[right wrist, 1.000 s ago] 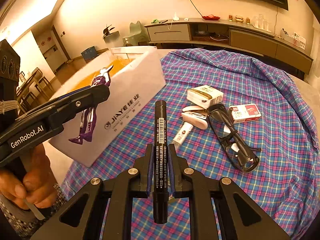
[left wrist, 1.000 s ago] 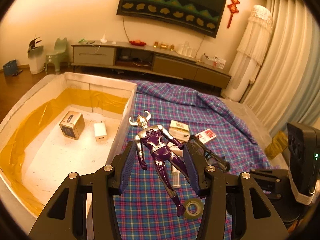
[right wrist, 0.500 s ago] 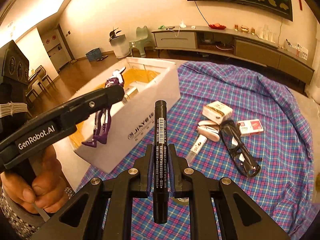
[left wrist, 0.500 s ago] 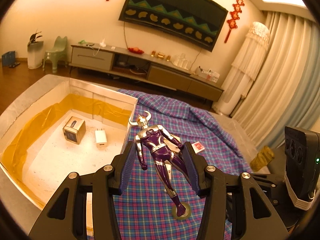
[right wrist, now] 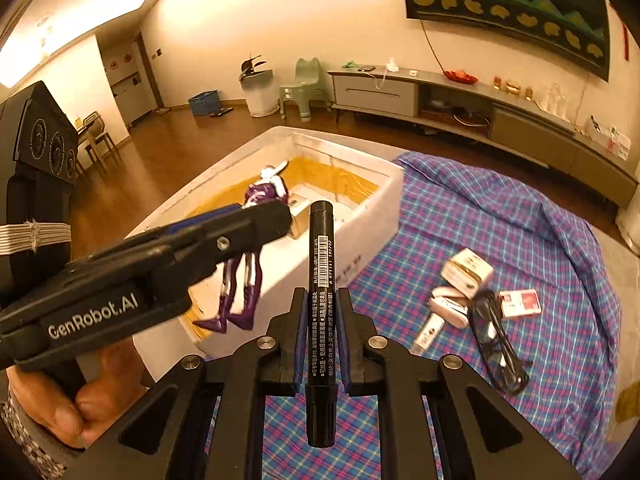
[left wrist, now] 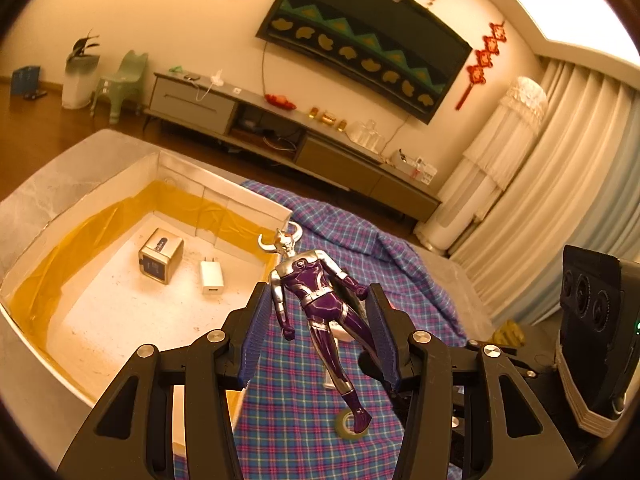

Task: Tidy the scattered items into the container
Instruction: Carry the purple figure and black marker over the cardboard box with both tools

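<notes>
My left gripper is shut on a purple and silver horned toy figure, held in the air above the right wall of the white foam box. The box has a yellow lining and holds a gold cube and a white charger. In the right wrist view the left gripper holds the figure over the box's near wall. My right gripper is shut on a black marker, upright above the plaid cloth, right of the box.
On the plaid cloth lie a small carton, a red and white pack, black glasses, a white stapler-like item and a tape roll. A TV cabinet stands behind.
Both grippers have risen and moved left toward the box. The figure now hangs over the box's wall, and the marker is closer to the box.
</notes>
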`<action>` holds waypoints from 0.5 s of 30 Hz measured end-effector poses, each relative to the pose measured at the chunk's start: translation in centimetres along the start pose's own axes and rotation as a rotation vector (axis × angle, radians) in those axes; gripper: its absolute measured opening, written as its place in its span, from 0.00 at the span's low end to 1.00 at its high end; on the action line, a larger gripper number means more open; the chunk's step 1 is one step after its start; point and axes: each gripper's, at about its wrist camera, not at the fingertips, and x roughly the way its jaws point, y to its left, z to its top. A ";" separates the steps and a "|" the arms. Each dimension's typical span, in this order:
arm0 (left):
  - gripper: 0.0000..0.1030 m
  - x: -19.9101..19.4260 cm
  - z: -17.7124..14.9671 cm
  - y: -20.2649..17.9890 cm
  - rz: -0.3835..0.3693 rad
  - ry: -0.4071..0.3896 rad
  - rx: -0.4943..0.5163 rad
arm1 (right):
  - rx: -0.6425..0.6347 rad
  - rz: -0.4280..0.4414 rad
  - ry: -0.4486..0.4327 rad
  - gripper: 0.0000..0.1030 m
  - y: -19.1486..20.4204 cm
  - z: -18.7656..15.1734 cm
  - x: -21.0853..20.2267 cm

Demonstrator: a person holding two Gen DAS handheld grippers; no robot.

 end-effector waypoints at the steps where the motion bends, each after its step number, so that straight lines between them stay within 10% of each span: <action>1: 0.49 -0.1 0.1 0.2 0.003 -0.002 -0.004 | -0.007 0.000 0.000 0.14 0.3 0.2 0.1; 15: 0.49 -1.6 1.8 3.8 0.094 -0.051 -0.052 | -0.085 0.008 0.020 0.15 3.8 3.4 3.0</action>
